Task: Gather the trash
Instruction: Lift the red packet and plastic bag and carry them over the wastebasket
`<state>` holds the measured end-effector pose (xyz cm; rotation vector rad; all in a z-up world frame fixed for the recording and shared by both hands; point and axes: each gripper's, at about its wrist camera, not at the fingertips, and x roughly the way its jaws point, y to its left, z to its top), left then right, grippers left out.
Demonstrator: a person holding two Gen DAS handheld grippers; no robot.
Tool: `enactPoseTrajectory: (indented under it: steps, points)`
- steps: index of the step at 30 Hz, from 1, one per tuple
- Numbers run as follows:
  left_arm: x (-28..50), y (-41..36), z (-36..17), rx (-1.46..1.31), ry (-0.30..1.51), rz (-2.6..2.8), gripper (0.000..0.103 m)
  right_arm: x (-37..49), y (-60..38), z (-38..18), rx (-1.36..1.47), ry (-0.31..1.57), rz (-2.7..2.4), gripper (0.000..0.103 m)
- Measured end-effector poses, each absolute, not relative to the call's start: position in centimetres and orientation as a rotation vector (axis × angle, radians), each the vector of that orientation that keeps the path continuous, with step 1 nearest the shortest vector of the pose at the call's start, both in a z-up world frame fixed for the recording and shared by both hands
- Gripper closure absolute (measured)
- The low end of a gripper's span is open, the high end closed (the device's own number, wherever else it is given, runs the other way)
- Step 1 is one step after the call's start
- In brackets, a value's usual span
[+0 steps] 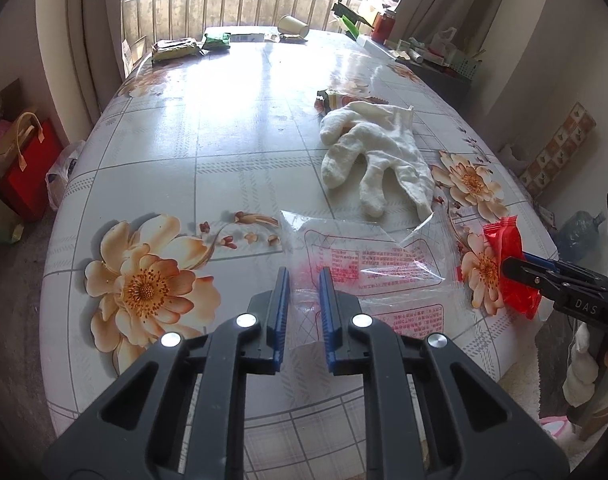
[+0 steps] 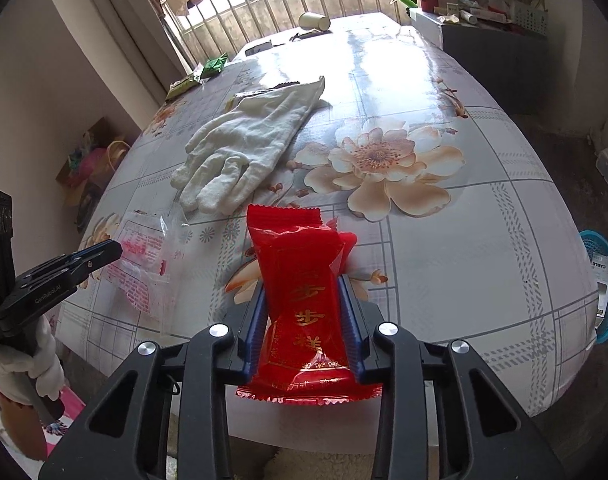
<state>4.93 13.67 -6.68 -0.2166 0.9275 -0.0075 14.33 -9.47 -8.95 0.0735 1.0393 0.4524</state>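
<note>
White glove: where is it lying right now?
The white glove lies flat on the floral table, beyond the red wrapper and the clear plastic bag, fingers pointing toward the near edge.

One white glove, one red wrapper (gold print), one clear bag, one paper cup

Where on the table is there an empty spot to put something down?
The table's middle is bare, between the white glove and the far snack packets. It is crowded near the front: clear bag, red wrapper, glove.
</note>
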Motion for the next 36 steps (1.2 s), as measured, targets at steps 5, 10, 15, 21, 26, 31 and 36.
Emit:
enactPoseTrajectory:
  steps: [5, 10, 15, 21, 26, 31, 36]
  points:
    - [4.7, 12.9, -5.7, -0.19, 0.899, -0.012, 0.09, 14.0, -10.1, -8.6, 0.093, 1.028, 0.445, 0.073]
    - [4.6, 12.2, -5.0, -0.183, 0.875, -0.026, 0.09, 13.6, -10.7, -8.2, 0.11, 1.015, 0.443, 0.077]
    - [4.4, 11.9, -4.6, -0.191, 0.86, -0.031, 0.09, 13.4, -11.3, -7.8, 0.136, 1.001, 0.437, 0.079]
    - [4.5, 11.6, -3.8, -0.195, 0.839, -0.033, 0.09, 13.1, -12.3, -7.4, 0.184, 0.981, 0.446, 0.082]
    - [4.6, 11.1, -3.2, -0.193, 0.825, -0.039, 0.091, 12.7, -13.2, -7.0, 0.213, 0.962, 0.449, 0.083]
    - [4.6, 10.6, -2.5, -0.193, 0.81, -0.042, 0.091, 12.3, -13.9, -6.6, 0.242, 0.944, 0.451, 0.084]
    - [4.6, 10.3, -1.8, -0.197, 0.798, -0.049, 0.091, 12.0, -14.6, -6.5, 0.275, 0.934, 0.457, 0.084]
